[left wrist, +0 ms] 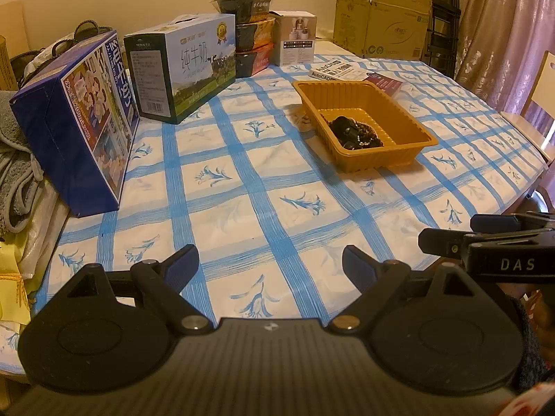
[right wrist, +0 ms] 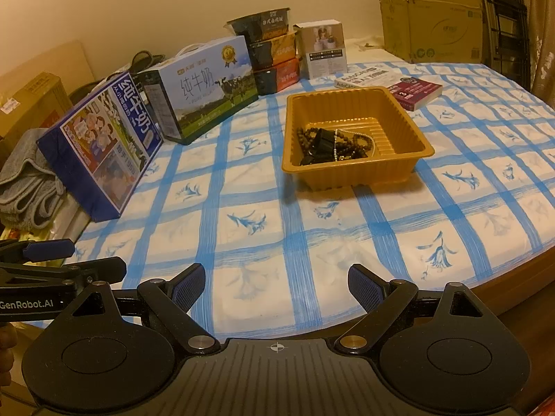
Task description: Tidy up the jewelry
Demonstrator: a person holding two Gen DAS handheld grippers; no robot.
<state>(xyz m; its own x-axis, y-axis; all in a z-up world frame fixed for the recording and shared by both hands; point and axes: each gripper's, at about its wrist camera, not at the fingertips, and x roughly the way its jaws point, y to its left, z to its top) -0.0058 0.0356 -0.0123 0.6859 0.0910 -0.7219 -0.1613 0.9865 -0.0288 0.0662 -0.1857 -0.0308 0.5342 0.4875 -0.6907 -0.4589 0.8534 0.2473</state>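
Note:
An orange plastic tray (left wrist: 412, 128) (right wrist: 406, 121) stands on the blue-checked tablecloth. Inside it lies a heap of jewelry (left wrist: 353, 131) (right wrist: 333, 144): dark bead strings, a silvery chain and a black block-shaped piece. My left gripper (left wrist: 270, 267) is open and empty, low over the near table edge, well short of the tray. My right gripper (right wrist: 275, 286) is open and empty too, near the front edge. Each gripper shows at the side of the other's view: the right gripper (left wrist: 447, 235), the left gripper (right wrist: 86, 260).
Two milk cartons (left wrist: 79, 121) (right wrist: 204, 86) stand at the left, stacked food boxes (right wrist: 274, 55) and a small white box (right wrist: 324, 52) behind. Books (right wrist: 409, 90) lie behind the tray. A grey towel (right wrist: 27, 180) lies far left. Cardboard boxes (left wrist: 381, 17) stand at the back right.

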